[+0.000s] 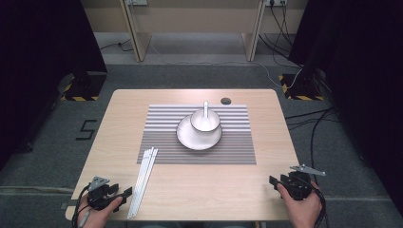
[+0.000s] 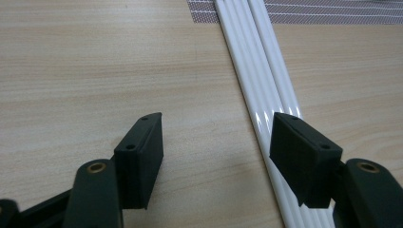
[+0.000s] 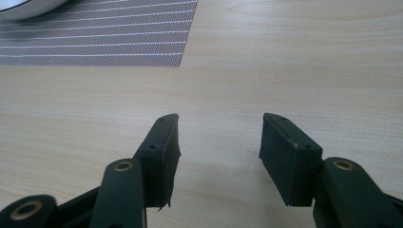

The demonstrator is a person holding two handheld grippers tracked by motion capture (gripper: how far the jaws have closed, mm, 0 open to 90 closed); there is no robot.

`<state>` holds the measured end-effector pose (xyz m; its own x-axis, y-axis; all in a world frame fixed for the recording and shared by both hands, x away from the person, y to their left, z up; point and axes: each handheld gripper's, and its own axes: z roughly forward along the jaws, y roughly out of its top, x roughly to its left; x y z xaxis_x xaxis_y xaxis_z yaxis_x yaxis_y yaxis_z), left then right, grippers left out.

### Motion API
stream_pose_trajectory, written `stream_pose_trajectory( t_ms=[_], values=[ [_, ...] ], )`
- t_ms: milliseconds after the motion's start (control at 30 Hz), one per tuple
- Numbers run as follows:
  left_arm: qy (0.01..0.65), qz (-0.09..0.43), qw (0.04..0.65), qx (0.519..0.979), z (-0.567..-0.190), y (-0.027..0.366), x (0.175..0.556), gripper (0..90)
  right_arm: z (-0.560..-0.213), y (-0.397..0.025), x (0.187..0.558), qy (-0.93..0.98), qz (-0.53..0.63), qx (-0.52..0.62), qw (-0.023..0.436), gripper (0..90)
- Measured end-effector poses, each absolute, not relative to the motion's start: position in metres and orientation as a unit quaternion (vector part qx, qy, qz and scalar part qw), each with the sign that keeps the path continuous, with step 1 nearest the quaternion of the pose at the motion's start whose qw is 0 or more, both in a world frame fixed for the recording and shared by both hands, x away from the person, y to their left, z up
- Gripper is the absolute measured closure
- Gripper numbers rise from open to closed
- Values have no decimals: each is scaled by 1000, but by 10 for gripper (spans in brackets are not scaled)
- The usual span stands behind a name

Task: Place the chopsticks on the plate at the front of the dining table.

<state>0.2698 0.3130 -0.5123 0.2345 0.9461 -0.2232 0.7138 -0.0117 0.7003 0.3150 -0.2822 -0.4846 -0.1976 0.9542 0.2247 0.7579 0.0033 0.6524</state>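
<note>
A white bowl (image 1: 205, 119) holding a white spoon (image 1: 206, 110) sits on a white plate (image 1: 190, 137), in the middle of a striped grey placemat (image 1: 157, 116). White chopsticks (image 1: 143, 180) lie lengthwise from the mat's near-left corner toward the table's front edge. My left gripper (image 1: 127, 193) rests at the front left, just left of the chopsticks (image 2: 259, 80), open and empty. My right gripper (image 1: 272, 181) sits at the front right, open over bare wood (image 3: 285, 71). The placemat corner (image 3: 119, 38) and plate rim (image 3: 23, 7) lie ahead of it.
The wooden table (image 1: 119, 128) has a small dark cable hole (image 1: 225, 100) at the back. Grey carpet with cables surrounds it, and dark curtains hang on both sides. A desk stands behind.
</note>
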Motion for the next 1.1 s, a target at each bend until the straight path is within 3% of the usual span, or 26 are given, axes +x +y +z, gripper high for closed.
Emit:
stream_pose_trajectory(
  t_ms=[533,667,733,1100],
  values=[
    [593,159,344,710,-496,297,291,390,-483,-281,314,692,346,618,144,480],
    [593,161,322,720,-495,293,304,419,-484,-283,314,693,346,616,145,481],
    [596,161,315,721,-496,291,310,475,-484,-283,314,693,346,616,144,481],
    [591,169,273,740,-499,280,328,507,-483,-283,314,691,346,617,144,481]
  ],
)
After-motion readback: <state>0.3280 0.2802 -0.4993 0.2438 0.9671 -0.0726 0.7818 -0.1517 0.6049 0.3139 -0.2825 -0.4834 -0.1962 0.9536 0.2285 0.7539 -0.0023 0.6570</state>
